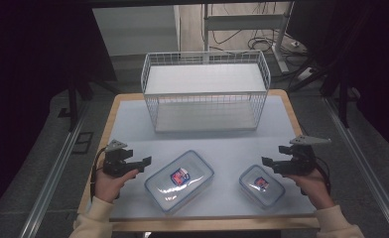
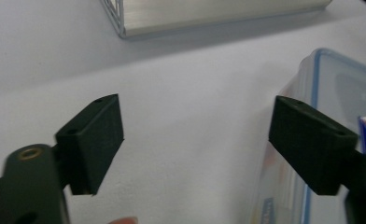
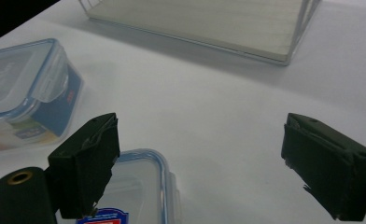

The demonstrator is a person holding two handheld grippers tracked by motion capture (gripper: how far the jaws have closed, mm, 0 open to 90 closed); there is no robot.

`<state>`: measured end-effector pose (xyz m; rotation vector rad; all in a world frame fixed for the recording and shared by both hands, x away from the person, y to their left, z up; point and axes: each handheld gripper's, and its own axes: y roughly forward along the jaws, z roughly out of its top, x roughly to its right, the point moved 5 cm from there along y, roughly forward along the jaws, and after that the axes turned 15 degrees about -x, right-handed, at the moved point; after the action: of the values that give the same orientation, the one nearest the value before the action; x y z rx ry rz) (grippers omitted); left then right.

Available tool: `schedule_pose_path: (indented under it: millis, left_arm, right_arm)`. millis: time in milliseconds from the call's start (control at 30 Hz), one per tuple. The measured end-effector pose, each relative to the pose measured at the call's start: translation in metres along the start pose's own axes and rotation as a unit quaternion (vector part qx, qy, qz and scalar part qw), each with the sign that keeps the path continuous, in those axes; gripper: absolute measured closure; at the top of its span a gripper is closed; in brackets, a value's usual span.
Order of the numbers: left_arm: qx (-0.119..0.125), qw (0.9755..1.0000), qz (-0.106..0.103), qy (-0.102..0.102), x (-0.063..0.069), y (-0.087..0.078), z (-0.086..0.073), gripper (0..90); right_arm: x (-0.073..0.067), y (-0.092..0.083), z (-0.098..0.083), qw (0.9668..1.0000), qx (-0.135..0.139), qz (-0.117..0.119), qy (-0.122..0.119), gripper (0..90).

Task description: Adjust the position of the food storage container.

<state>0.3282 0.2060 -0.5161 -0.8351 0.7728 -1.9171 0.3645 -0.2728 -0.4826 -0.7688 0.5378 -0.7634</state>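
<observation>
While resting low at the near edge of the table (image 1: 133, 124), lying in stock as follows. Left gripper (image 1: 142, 163): sitting in a hand (image 1: 109, 182) just left of the large container (image 1: 179, 180), jaws standing wide apart, gripping nothing, bare tabletop showing between them in the left gripper view (image 2: 195, 140). Right gripper (image 1: 269, 162): sitting in the other hand (image 1: 314, 187) just right of the small container (image 1: 261, 185), jaws likewise gaping wide, holding nothing (image 3: 200, 163). Both containers: clear, blue-rimmed, lidded, lying flat on the near half of the table, well apart from each other, each bearing a red-and-blue label. Farther back: white wire rack (image 1: 206, 91), two-tiered, standing upright at the far middle of the table, nothing sitting on either shelf.
</observation>
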Motion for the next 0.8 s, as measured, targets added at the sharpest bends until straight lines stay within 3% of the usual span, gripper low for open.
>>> schedule_pose_path:
  millis: [233, 367, 400, 467, 567, 633, 667, 733, 800]
  left_arm:
    - [0.019, 0.9994, -0.027, 0.002, 0.009, -0.014, -0.005, 34.7]
    - [0.013, 0.9991, -0.034, 0.021, 0.017, -0.024, -0.013, 73.2]
    - [0.012, 0.9986, -0.042, 0.031, 0.020, -0.027, -0.016, 73.2]
    - [0.007, 0.9968, -0.057, 0.055, 0.025, -0.037, -0.027, 88.5]
    - [-0.002, 0.9947, -0.074, 0.071, 0.029, -0.043, -0.037, 90.0]
    - [-0.020, 0.9932, -0.082, 0.080, 0.032, -0.046, -0.055, 90.0]
    - [-0.020, 0.9932, -0.082, 0.080, 0.032, -0.046, -0.055, 90.0]
    - [-0.036, 0.9932, -0.080, 0.077, 0.031, -0.049, -0.074, 90.0]
    - [-0.040, 0.9933, -0.077, 0.076, 0.030, -0.050, -0.080, 90.0]
  right_arm:
    - [-0.004, 0.002, -0.001, 1.0000, -0.006, 0.005, -0.001, 12.9]
    - [-0.007, 0.001, -0.001, 1.0000, -0.006, 0.003, -0.007, 13.3]
    - [-0.007, 0.001, -0.001, 0.9999, -0.006, 0.003, -0.009, 13.5]
    - [-0.007, 0.002, -0.003, 0.9999, -0.009, 0.001, -0.012, 14.1]
    - [-0.004, 0.003, -0.003, 0.9999, -0.009, 0.000, -0.011, 14.5]
    - [-0.001, 0.004, -0.005, 0.9999, -0.011, -0.002, -0.007, 15.1]
    - [-0.001, 0.004, -0.005, 0.9999, -0.011, -0.002, -0.007, 15.1]
    - [0.001, 0.005, -0.006, 0.9999, -0.014, -0.004, -0.003, 15.4]
    - [0.002, 0.006, -0.006, 0.9999, -0.015, -0.006, -0.003, 15.6]
